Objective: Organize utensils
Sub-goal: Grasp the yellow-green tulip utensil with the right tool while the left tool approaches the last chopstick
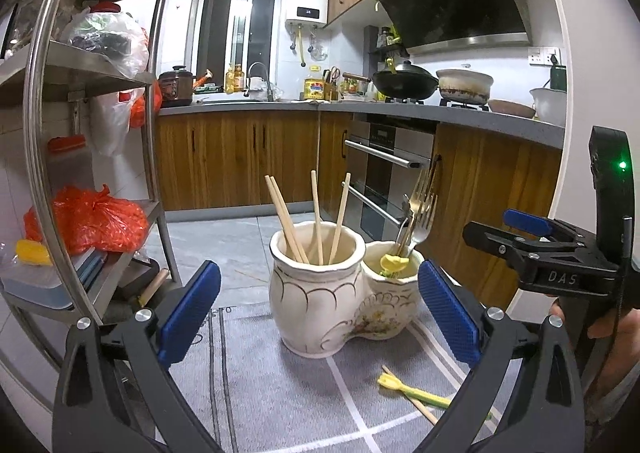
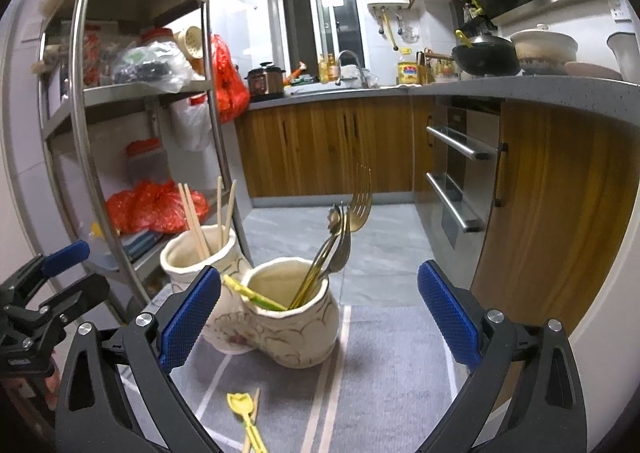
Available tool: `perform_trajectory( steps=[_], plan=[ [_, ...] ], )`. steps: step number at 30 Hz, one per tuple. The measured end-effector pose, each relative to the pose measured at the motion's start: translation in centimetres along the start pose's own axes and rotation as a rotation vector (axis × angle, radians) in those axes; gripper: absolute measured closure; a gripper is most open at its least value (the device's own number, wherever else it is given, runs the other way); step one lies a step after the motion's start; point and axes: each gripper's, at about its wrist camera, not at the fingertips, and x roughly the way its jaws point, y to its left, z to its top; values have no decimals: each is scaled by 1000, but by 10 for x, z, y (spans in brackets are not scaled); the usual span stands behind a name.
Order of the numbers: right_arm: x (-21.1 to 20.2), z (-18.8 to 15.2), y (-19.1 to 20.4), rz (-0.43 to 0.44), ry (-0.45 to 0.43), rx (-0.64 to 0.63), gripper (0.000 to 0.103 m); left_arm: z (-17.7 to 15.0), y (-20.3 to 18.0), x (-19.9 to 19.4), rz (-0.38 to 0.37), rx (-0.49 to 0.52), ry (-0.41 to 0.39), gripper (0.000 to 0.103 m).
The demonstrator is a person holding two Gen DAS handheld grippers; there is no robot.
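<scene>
Left wrist view: the left gripper point(image 1: 319, 311) stands wide and empty before a twin ceramic holder point(image 1: 320, 293) on the grey-matted bench point(image 1: 280, 393); chopsticks point(image 1: 316, 213) fill its left cup, forks point(image 1: 422, 209) its right. A yellow utensil point(image 1: 412, 391) lies near, right of centre.

Right wrist view: the right gripper point(image 2: 319, 311), also wide and empty, alone shows the right cup's inside, where a yellow-green utensil point(image 2: 252, 295) leans.

A grey striped mat point(image 1: 280, 393) carries a cream double-pot holder point(image 1: 320, 293); just beside the holder lie a yellow fork point(image 1: 412, 391) and one chopstick point(image 1: 420, 405).
</scene>
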Motion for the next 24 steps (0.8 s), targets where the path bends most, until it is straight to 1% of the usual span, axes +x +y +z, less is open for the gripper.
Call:
perform_trajectory(
  steps=[4,11,16,21,24],
  plan=[
    [-5,-8,2,2,8,-7,5,-4,-1,-2,-4,0,15,6],
    [-6,-33,2,-15,71,-36,5,-19,0,-6,-6,2,52,6],
    [-6,-55,8,16,130,-68,5,-35,4,-6,-7,1,68,6],
    [-4,-78,23,62,219,-153,5,-51,7,0,-20,-18,87,6],
    [-1,-88,31,88,266,-192,5,-59,6,4,-26,-3,107,6]
  ],
)
